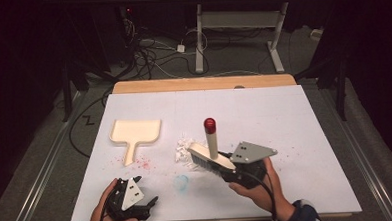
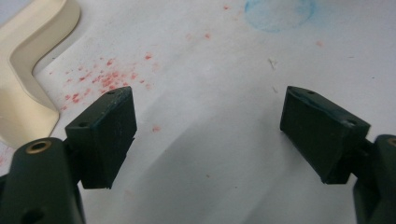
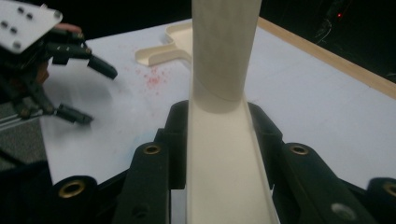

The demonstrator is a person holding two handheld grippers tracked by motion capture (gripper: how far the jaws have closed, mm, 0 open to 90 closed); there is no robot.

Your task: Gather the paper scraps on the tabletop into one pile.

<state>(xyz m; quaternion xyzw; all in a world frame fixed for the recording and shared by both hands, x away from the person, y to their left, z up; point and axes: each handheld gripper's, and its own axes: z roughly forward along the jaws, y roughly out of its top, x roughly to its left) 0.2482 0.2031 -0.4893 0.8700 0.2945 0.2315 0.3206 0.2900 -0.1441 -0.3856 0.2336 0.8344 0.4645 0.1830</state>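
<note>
A cream hand brush point(image 1: 209, 157) with an upright, red-capped handle hovers just right of a pile of white paper scraps point(image 1: 183, 150). My right gripper point(image 1: 226, 166) is shut on the brush's back. In the right gripper view the jaws clamp the cream brush block point(image 3: 224, 163) on both sides, and the handle point(image 3: 224, 46) rises ahead. A cream dustpan point(image 1: 135, 133) lies flat at the left with its handle toward me. My left gripper point(image 1: 146, 190) rests low at the front left, open, with bare sheet between its pads point(image 2: 105, 133). The dustpan handle point(image 2: 23, 70) lies to their left.
A white sheet point(image 1: 284, 116) covers the table, with a wooden edge point(image 1: 203, 83) at the back. Red specks point(image 1: 144, 164) lie beside the dustpan handle, and a faint blue ring stain point(image 1: 181, 182) sits near the front. Cables and a desk frame stand on the floor beyond.
</note>
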